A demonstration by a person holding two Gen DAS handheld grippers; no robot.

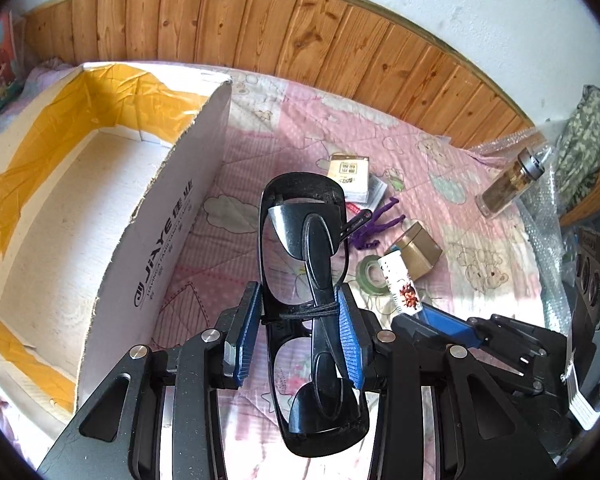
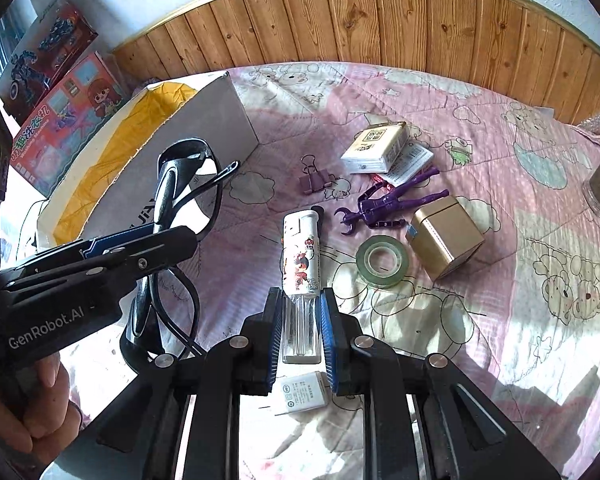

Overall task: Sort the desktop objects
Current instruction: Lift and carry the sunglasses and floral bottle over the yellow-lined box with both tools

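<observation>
My left gripper [image 1: 300,300] is shut on black folded glasses [image 1: 304,240], held above the pink quilt just right of the open white cardboard box [image 1: 160,216]. The glasses [image 2: 172,200] and left gripper [image 2: 100,256] also show in the right wrist view, beside the box [image 2: 220,120]. My right gripper [image 2: 300,308] is shut on a white lighter [image 2: 302,264] with a cartoon print, held over the quilt; the lighter also shows in the left wrist view [image 1: 400,284].
On the quilt lie a tape roll [image 2: 382,260], gold box [image 2: 446,236], purple toy [image 2: 392,200], binder clip [image 2: 314,180], card pack [image 2: 376,148] and a white battery [image 2: 302,394]. A glass bottle [image 1: 512,184] lies at right. Toy boxes [image 2: 60,120] stand behind the carton.
</observation>
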